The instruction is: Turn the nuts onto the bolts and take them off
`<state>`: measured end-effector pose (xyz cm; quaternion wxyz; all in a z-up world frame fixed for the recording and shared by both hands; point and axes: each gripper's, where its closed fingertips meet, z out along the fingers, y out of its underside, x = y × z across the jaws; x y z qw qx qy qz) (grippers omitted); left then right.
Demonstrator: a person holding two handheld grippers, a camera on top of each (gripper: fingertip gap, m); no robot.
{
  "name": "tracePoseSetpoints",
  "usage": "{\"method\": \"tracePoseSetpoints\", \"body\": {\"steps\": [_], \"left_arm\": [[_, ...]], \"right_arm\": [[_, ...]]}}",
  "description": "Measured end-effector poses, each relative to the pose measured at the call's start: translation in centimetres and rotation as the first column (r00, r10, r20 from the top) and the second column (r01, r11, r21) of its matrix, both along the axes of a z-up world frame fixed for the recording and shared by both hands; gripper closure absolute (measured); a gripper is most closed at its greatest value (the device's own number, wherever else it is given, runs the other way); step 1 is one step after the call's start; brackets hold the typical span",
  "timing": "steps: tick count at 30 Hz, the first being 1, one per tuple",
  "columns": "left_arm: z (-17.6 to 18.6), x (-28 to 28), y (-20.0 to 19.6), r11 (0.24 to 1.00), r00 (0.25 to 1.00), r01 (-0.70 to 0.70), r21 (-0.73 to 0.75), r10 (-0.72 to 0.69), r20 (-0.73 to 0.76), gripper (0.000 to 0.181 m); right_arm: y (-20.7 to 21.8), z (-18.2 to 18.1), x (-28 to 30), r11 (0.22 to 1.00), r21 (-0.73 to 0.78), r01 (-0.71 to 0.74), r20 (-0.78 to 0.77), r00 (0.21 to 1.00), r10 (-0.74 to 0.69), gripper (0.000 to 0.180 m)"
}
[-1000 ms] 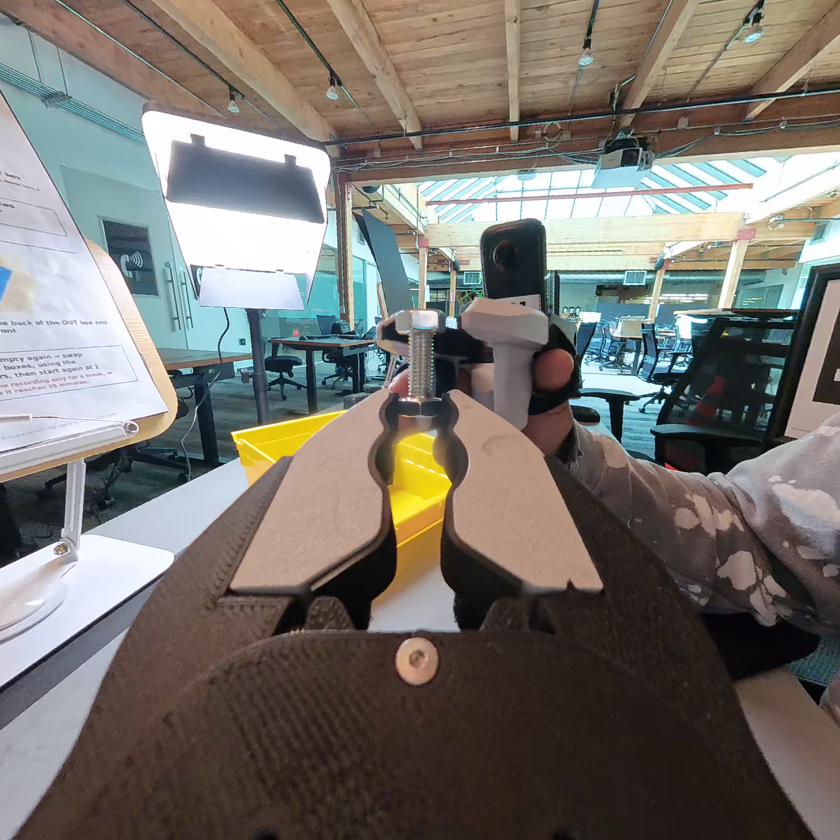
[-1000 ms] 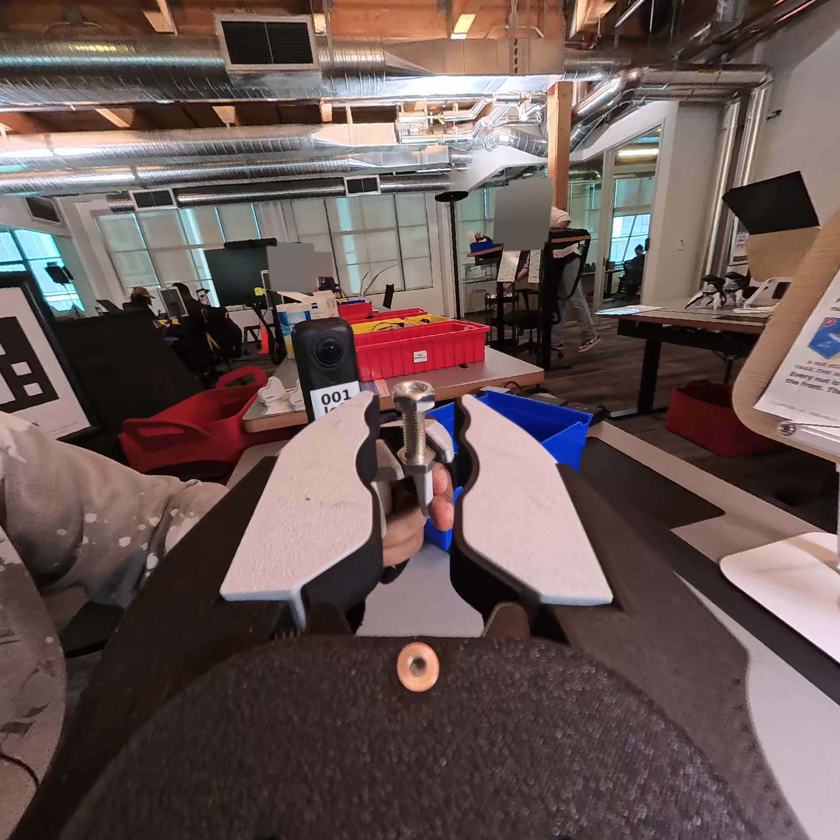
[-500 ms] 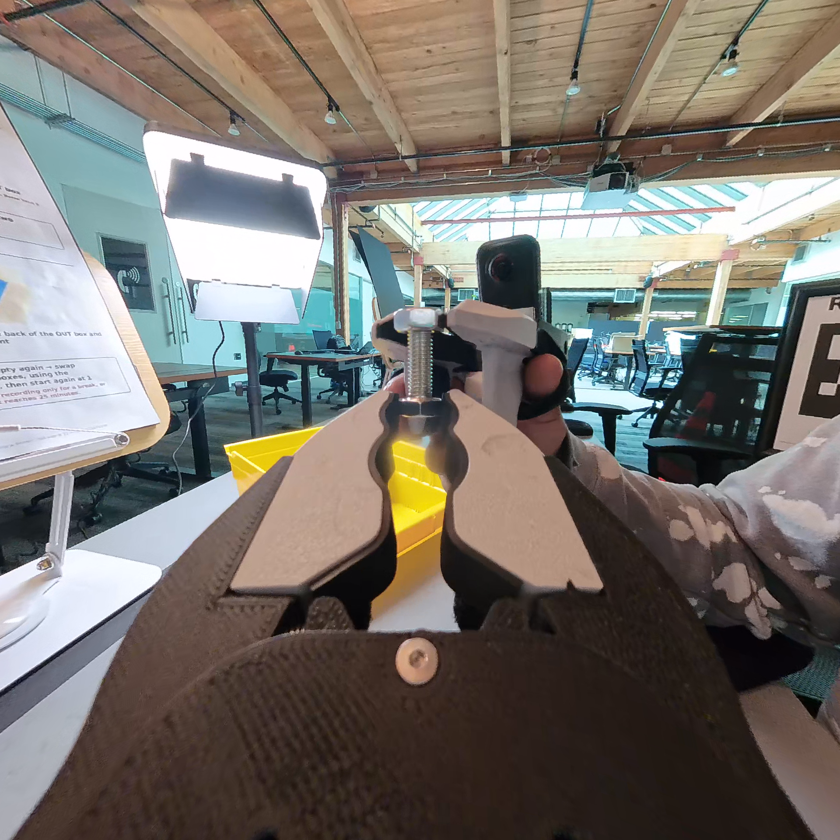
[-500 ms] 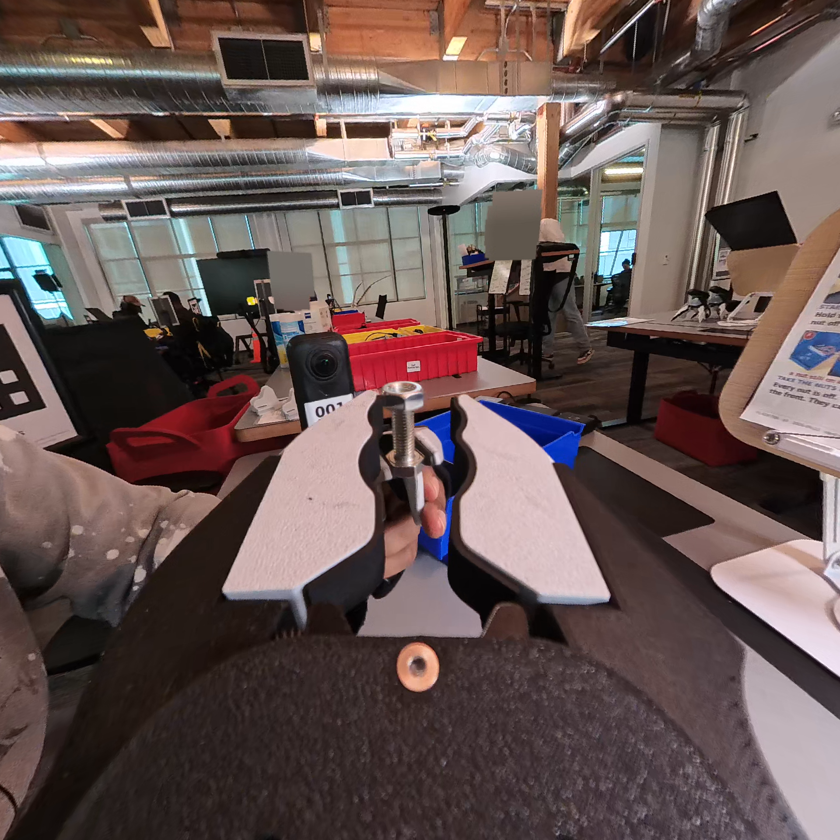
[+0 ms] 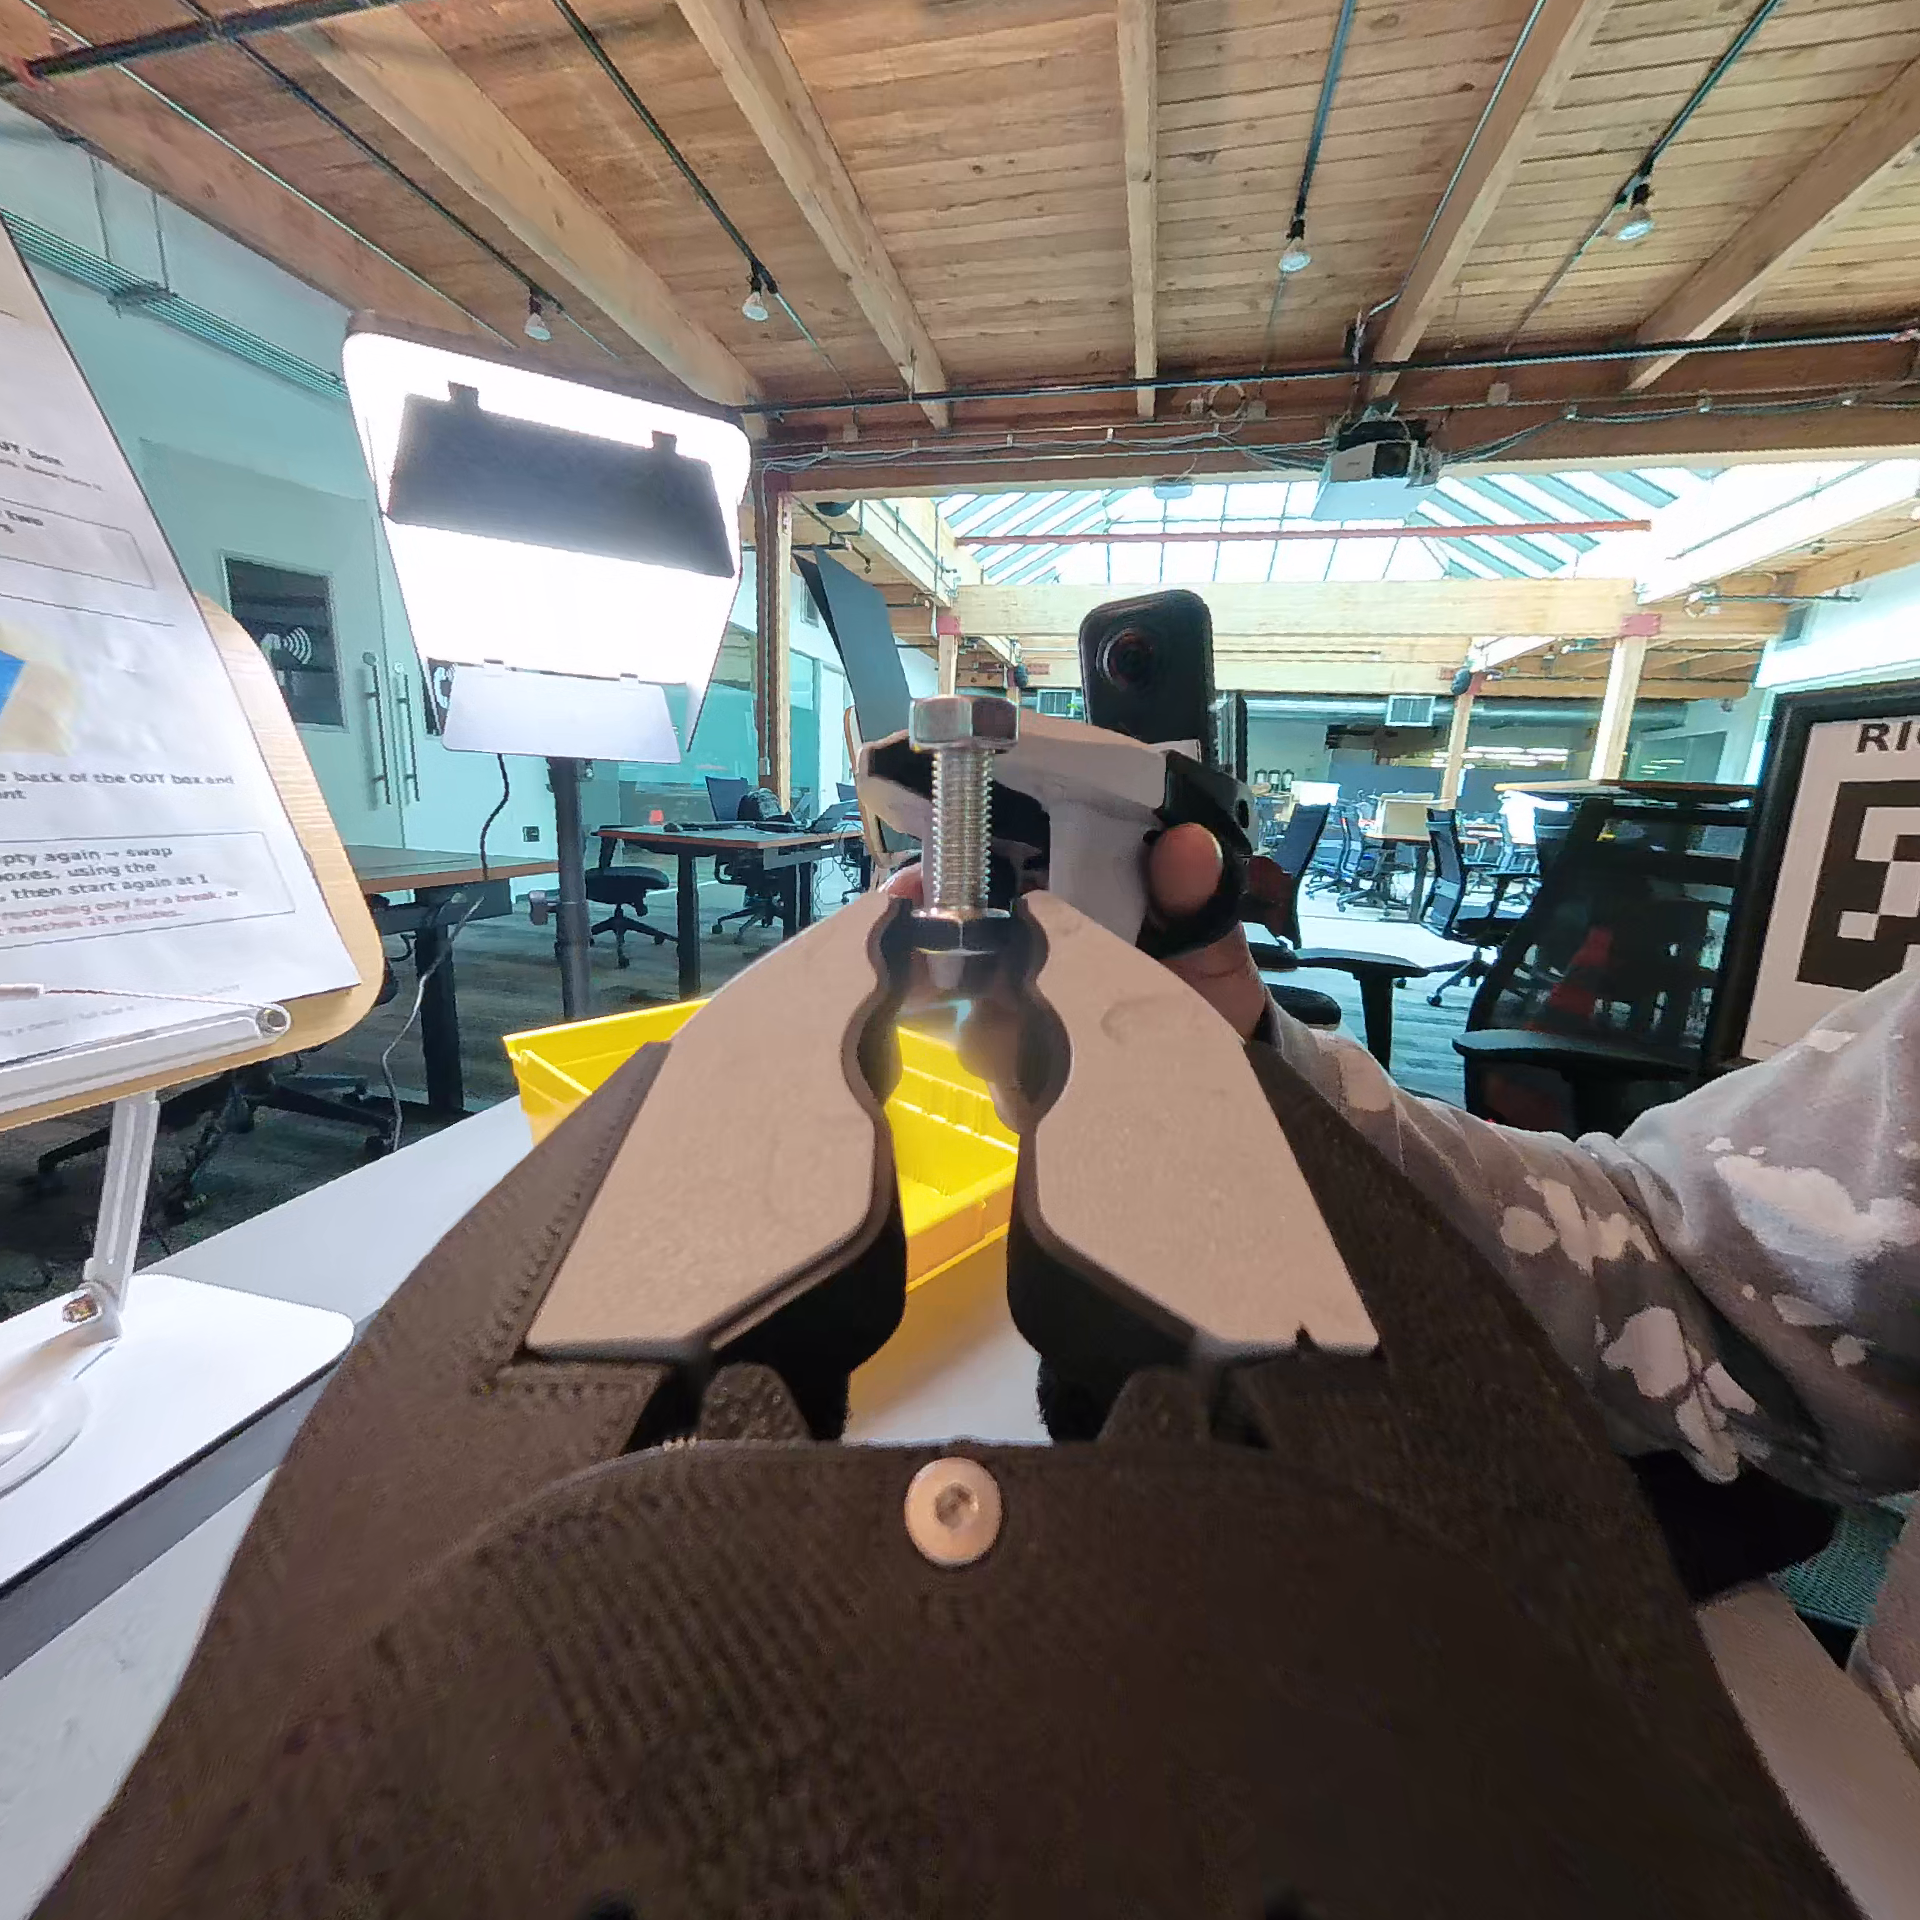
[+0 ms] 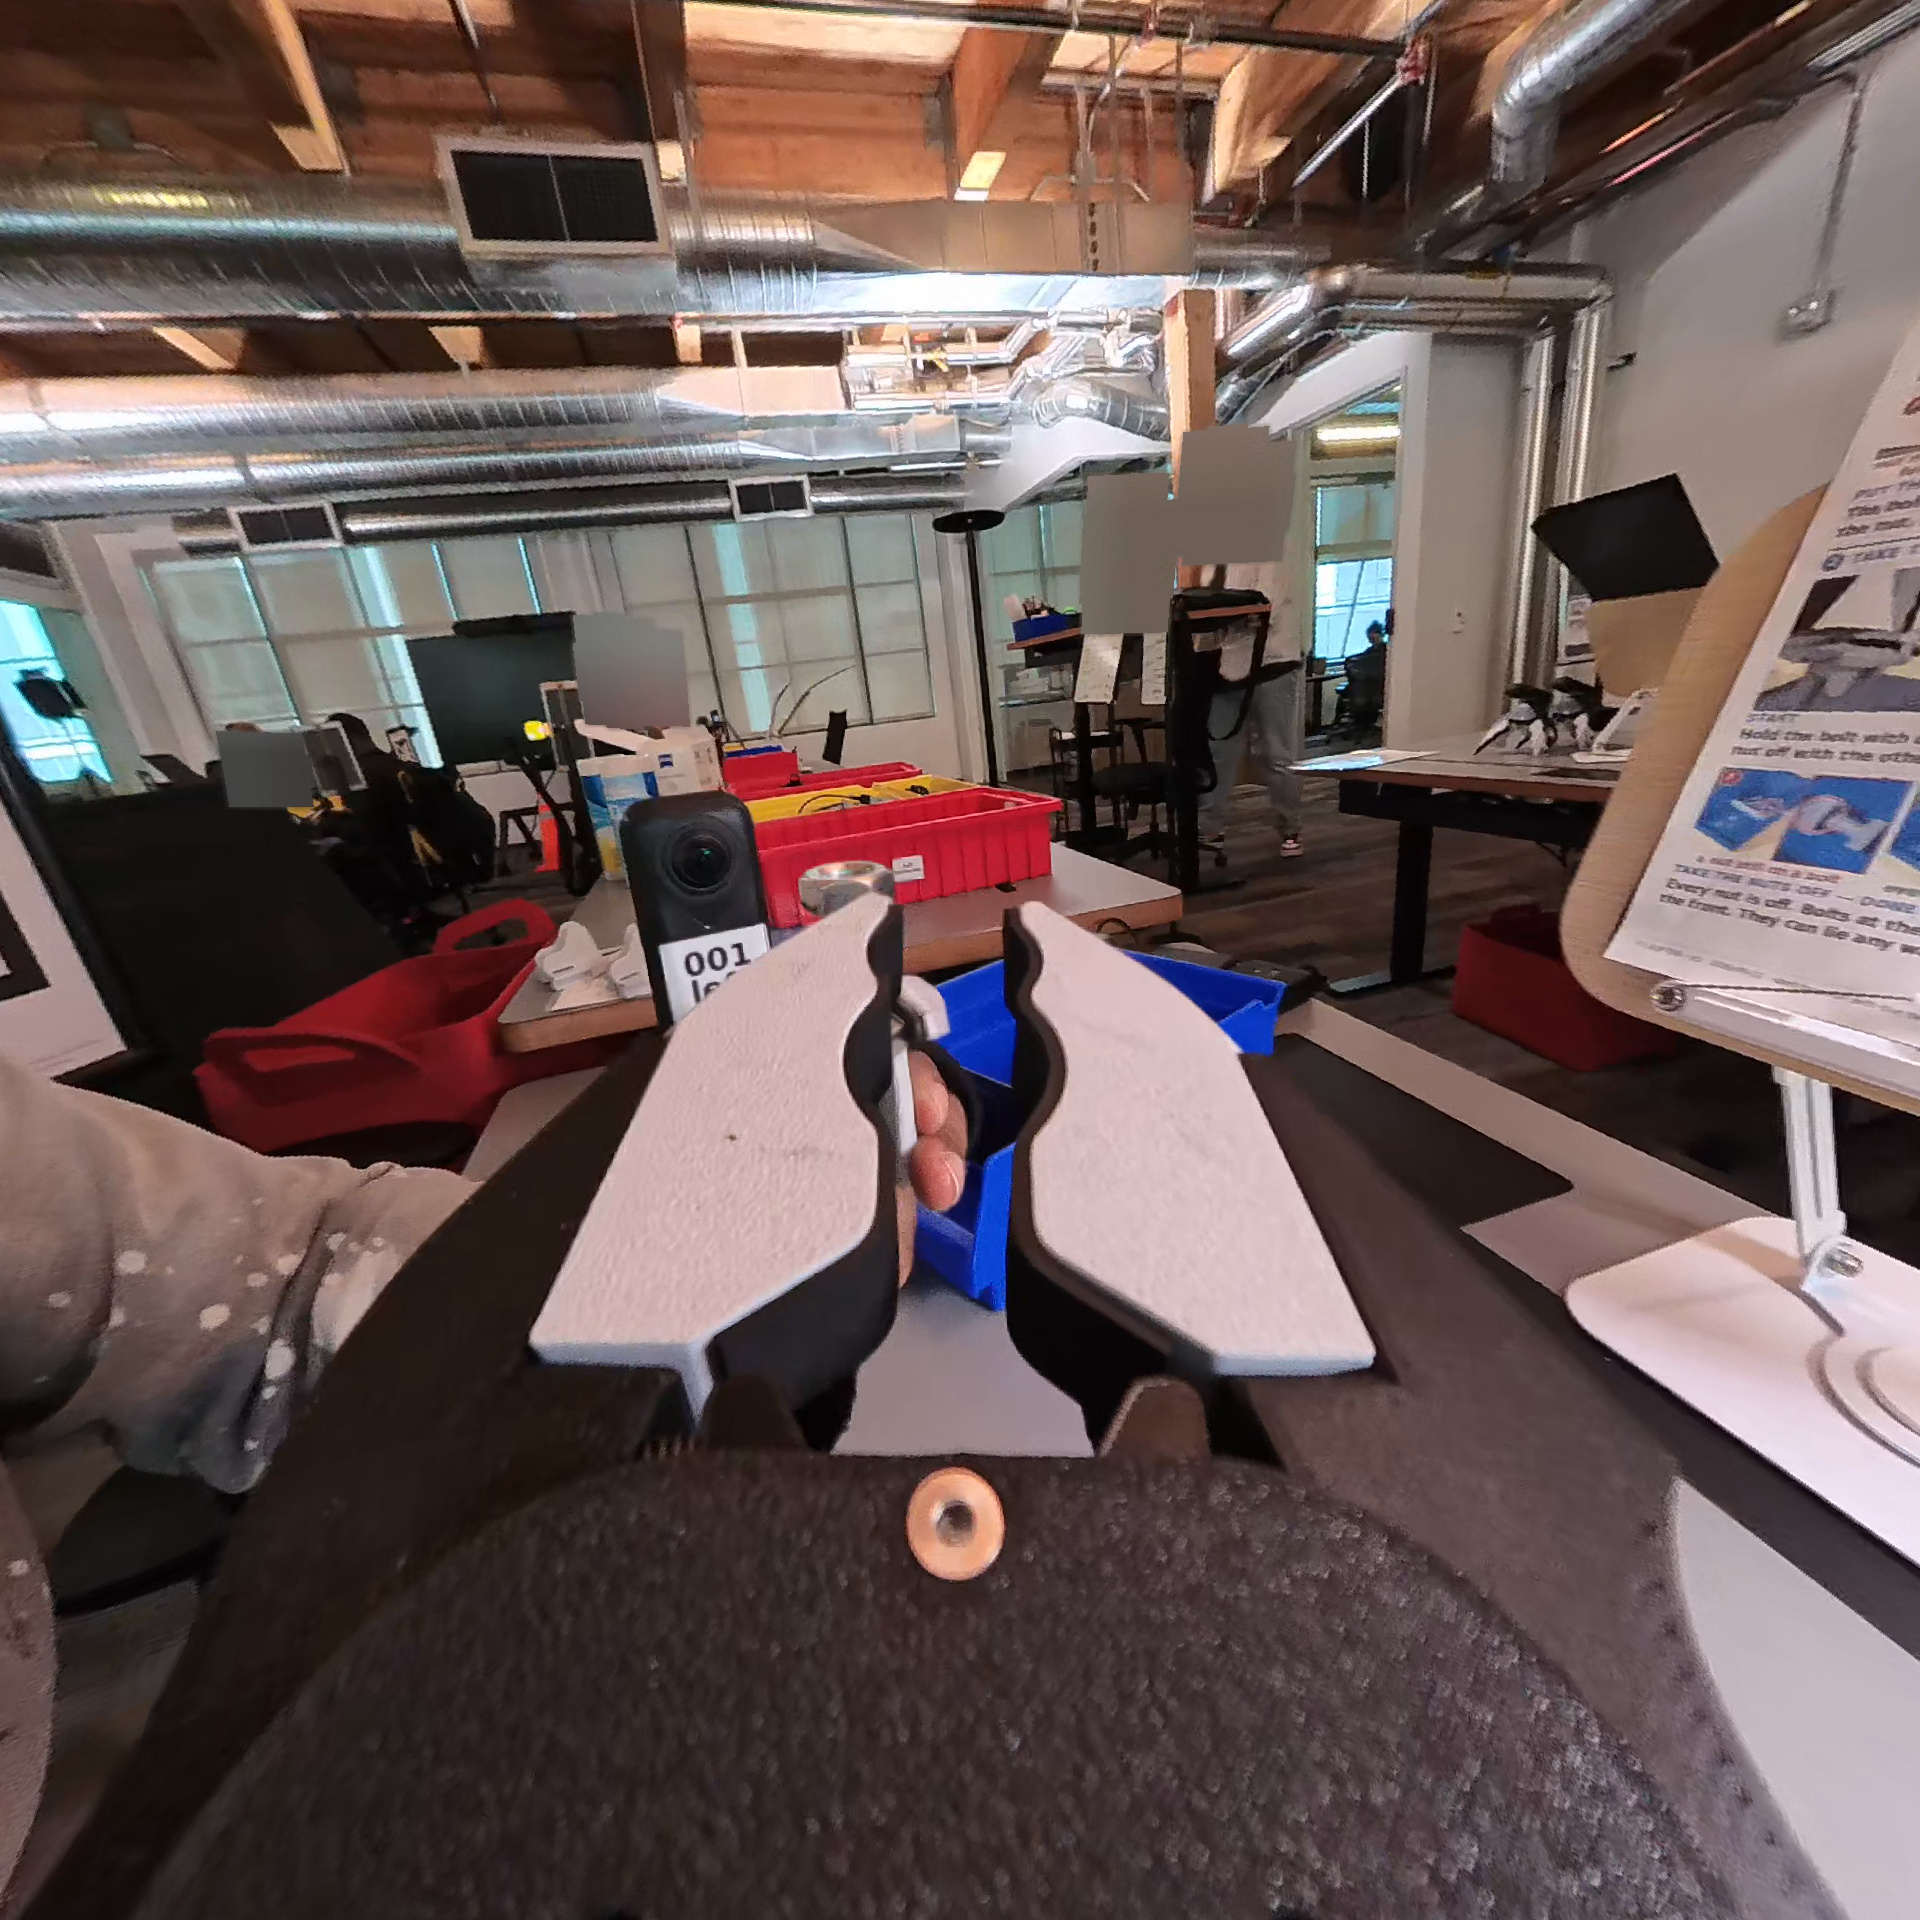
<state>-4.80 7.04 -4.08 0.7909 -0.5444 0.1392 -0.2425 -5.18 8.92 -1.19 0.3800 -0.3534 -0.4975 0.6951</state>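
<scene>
Steel is catching the light at the tips of the left gripper (image 5: 958, 940), whose jaws are closing on the nut (image 5: 954, 928) near the lower end of an upright bolt (image 5: 961, 826); the hex head is pointing to twelve o'clock. In the left wrist view the right gripper (image 5: 1049, 790) is sitting just behind the bolt, toward one o'clock, its fingers spread to either side of the threaded shank and not gripping it. In the right wrist view that gripper's (image 6: 951, 925) jaws are standing apart with nothing between them; the bolt's head (image 6: 844, 885) is peeking over the fingertip at eleven o'clock. A yellow bin (image 5: 940, 1138) is lying on the white table (image 5: 343, 1247) under the left gripper; a blue bin (image 6: 982, 1039) is sitting beyond the right gripper at twelve o'clock.
</scene>
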Motion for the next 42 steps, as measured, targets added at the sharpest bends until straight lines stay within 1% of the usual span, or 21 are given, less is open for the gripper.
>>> {"method": "tracePoseSetpoints", "body": {"steps": [2,6,10,12,15,21,25,29,36,38,40,42], "left_arm": [[0.0,0.0,0.0,1.0,1.0,-0.002,-0.002,0.002,-0.002,0.162],[-0.6,0.3,0.4,1.0,1.0,0.0,-0.022,0.0,-0.015,0.162],[-0.6,0.5,0.3,1.0,1.0,0.008,-0.019,-0.008,-0.015,0.162],[-0.3,0.3,0.1,1.0,1.0,0.012,-0.004,-0.012,0.003,0.162],[-0.1,0.0,0.0,1.0,1.0,0.007,0.002,-0.007,0.003,0.162],[-0.8,0.6,0.5,1.0,1.0,0.007,-0.021,-0.007,-0.019,0.162],[-0.5,0.5,0.2,1.0,1.0,0.011,-0.009,-0.011,-0.007,0.162],[-0.2,0.1,0.1,1.0,1.0,0.007,0.001,-0.007,0.0,0.162],[-1.1,0.7,0.7,1.0,0.999,0.0,-0.028,0.0,-0.033,0.162],[-1.1,0.7,0.6,1.0,1.0,0.005,-0.029,-0.006,-0.029,0.162],[-1.1,0.7,0.6,1.0,0.999,0.009,-0.029,-0.009,-0.032,0.162],[-1.1,0.8,0.6,0.999,0.999,0.021,-0.033,-0.022,-0.034,0.162]], "right_arm": [[-0.3,0.3,0.3,1.0,-0.007,-0.024,-0.01,1.0,0.024,0.158],[-1.9,-0.1,0.0,0.998,0.039,-0.047,0.009,0.999,0.046,0.152],[-2.0,-0.4,-0.2,0.997,0.066,-0.031,0.017,0.999,0.03,0.154],[-1.2,-0.1,0.0,0.999,0.05,-0.018,0.013,1.0,0.018,0.158],[-0.2,0.3,0.3,0.999,0.042,0.007,0.001,1.0,-0.007,0.159],[-2.3,-0.3,-0.1,0.995,0.093,-0.032,0.026,0.999,0.03,0.152],[-1.8,-0.3,0.0,0.996,0.084,-0.031,0.026,0.999,0.028,0.156],[-0.7,0.1,0.3,0.996,0.085,0.003,0.015,1.0,-0.004,0.157],[-2.5,-0.5,-0.2,0.991,0.136,-0.013,0.046,0.999,0.006,0.152],[-2.5,-0.8,-0.4,0.989,0.147,-0.007,0.068,0.998,-0.003,0.155],[-2.3,-0.9,-0.3,0.989,0.151,-0.008,0.07,0.998,-0.003,0.162],[-2.2,-0.9,-0.1,0.987,0.155,-0.028,0.076,0.997,0.016,0.162]]}}
